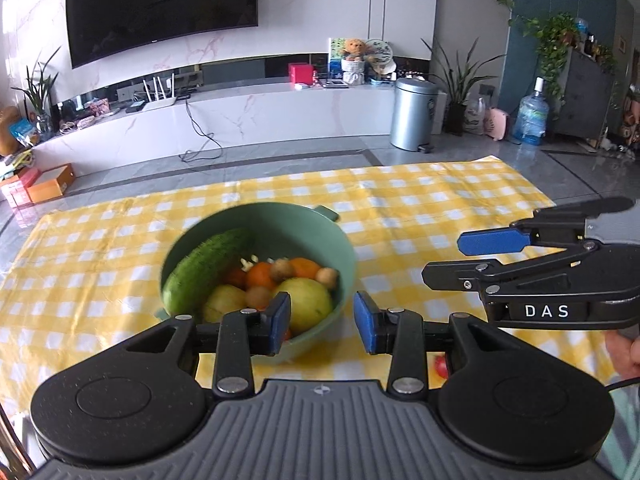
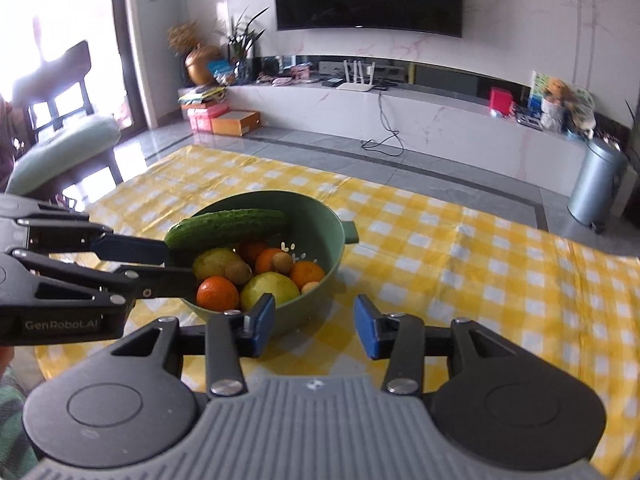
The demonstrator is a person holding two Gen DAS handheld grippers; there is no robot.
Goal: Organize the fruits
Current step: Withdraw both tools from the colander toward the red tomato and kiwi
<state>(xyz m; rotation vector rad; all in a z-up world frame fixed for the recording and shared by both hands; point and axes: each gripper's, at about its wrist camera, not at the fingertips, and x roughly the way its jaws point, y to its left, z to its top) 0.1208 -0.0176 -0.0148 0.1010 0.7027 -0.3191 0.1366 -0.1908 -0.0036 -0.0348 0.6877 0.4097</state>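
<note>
Yellow-checked cloth covered the counter (image 2: 460, 264), where the green bowl (image 2: 320, 216) of fruit, a cucumber (image 2: 228, 226) slanting across its rim, lay just ahead of the left tongs (image 1: 322, 322), nearer than the right tongs (image 2: 316, 326); both stood apart and empty.

Black television (image 1: 160, 4) above marble console (image 1: 248, 116), steel bin (image 1: 414, 114), checkered tablecloth (image 1: 440, 200).

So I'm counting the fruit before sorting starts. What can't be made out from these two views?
- Bowl bottom, both views: the top fruit covers any lower layers.
- Small red item, left wrist view: mostly behind the left gripper; identity unclear.
- Cucumber left end, right wrist view: the left gripper's finger overlaps it.
- Right gripper: open, hiding nothing in the bowl.
</note>
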